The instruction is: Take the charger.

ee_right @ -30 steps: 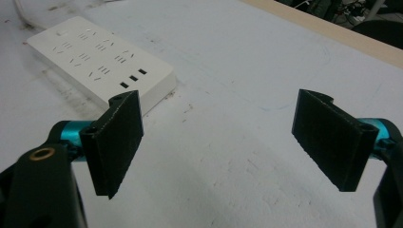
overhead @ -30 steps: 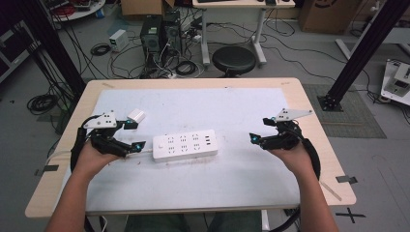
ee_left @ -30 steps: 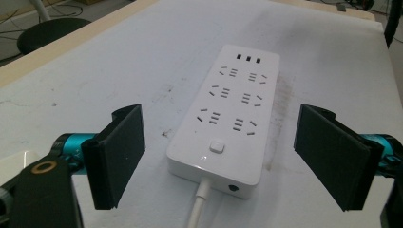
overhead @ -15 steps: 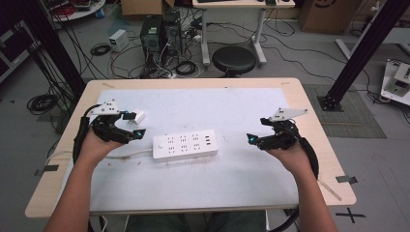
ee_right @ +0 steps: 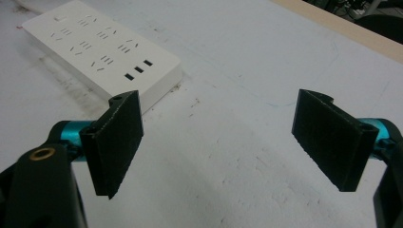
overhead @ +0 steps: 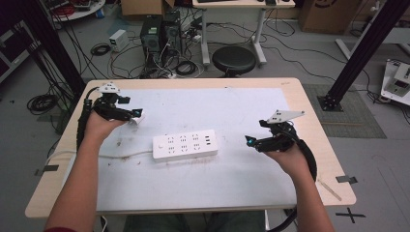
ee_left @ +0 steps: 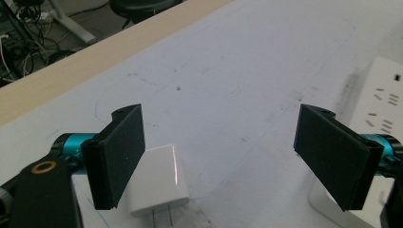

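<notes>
A white power strip [overhead: 184, 144] lies flat in the middle of the white mat, its cord [overhead: 123, 155] running off to the left. A small white plug adapter [overhead: 134, 121] lies on the mat left of and beyond the strip. My left gripper [overhead: 138, 114] hovers right over it, open. In the left gripper view the adapter [ee_left: 159, 180] lies on its side just inside the left jaw, prongs toward the camera, untouched; the left gripper [ee_left: 221, 142] holds nothing. My right gripper [overhead: 251, 140] is open, to the right of the strip, apart from it. The right gripper view has the strip [ee_right: 100, 47] ahead of the open right gripper [ee_right: 218, 137].
The white mat [overhead: 232, 111] covers most of a wooden table [overhead: 309, 121]. A strip of tape [overhead: 346, 179] sits on the table's right edge. Beyond the far edge are a black stool [overhead: 234, 60], computer cases [overhead: 159, 34] and tangled cables on the floor.
My left gripper has moved away from the person, from beside the power strip's left end to over the white adapter. The right gripper has barely shifted.
</notes>
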A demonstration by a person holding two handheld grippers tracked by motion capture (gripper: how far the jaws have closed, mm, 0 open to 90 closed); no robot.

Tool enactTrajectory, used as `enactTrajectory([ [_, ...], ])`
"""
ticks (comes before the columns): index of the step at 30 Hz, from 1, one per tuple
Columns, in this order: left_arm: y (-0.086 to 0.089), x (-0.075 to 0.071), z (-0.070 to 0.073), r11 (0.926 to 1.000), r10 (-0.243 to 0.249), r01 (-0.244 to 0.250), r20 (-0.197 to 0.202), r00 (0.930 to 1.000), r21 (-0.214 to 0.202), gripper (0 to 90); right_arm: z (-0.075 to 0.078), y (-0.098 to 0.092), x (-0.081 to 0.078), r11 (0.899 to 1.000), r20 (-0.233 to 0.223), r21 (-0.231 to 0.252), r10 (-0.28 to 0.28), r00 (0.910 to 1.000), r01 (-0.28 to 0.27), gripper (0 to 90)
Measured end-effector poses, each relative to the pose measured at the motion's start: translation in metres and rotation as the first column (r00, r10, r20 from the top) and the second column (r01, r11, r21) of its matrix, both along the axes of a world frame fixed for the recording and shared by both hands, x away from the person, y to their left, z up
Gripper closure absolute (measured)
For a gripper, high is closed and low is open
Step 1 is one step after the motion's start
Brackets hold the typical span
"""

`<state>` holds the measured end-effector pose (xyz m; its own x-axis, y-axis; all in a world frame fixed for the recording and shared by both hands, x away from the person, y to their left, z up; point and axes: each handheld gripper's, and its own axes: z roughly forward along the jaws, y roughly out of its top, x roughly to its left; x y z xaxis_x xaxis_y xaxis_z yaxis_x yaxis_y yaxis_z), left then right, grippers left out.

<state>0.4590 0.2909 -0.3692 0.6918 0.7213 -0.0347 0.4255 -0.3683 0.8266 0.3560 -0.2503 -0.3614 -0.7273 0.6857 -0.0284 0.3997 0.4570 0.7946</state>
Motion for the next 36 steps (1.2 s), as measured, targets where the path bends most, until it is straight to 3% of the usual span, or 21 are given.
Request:
enactTrajectory([
  [5, 0.003, 0.015, -0.019, 0.9983, 0.057, -0.057, -0.044, 0.9974, 0.014, 17.5, -0.002, 0.001, -0.001, 1.0, -0.004, 0.001, -0.003, 1.0, 0.003, 18.0],
  [6, 0.004, 0.019, -0.026, 0.9964, 0.077, -0.075, -0.049, 0.9958, 0.039, 17.5, -0.002, 0.002, -0.001, 1.0, -0.001, -0.003, -0.006, 1.0, 0.006, 18.0],
  [12, 0.007, 0.027, -0.039, 0.994, 0.097, -0.093, -0.086, 0.9915, 0.058, 17.5, -0.003, 0.002, -0.001, 1.0, -0.007, -0.004, -0.01, 0.9999, 0.01, 18.0],
  [16, 0.009, 0.032, -0.051, 0.9892, 0.133, -0.125, -0.113, 0.9846, 0.077, 17.5, -0.005, 0.004, 0.0, 1.0, -0.012, -0.006, -0.013, 0.9998, 0.013, 18.0],
  [28, 0.005, 0.038, -0.063, 0.9858, 0.148, -0.135, -0.134, 0.9799, 0.099, 17.6, -0.006, 0.003, 0.001, 1.0, -0.015, 0.0, -0.015, 0.9998, 0.015, 18.0],
  [36, 0.005, 0.039, -0.068, 0.9824, 0.158, -0.139, -0.158, 0.9747, 0.125, 22.1, -0.006, 0.0, 0.0, 1.0, -0.016, 0.01, -0.015, 0.9998, 0.015, 18.0],
])
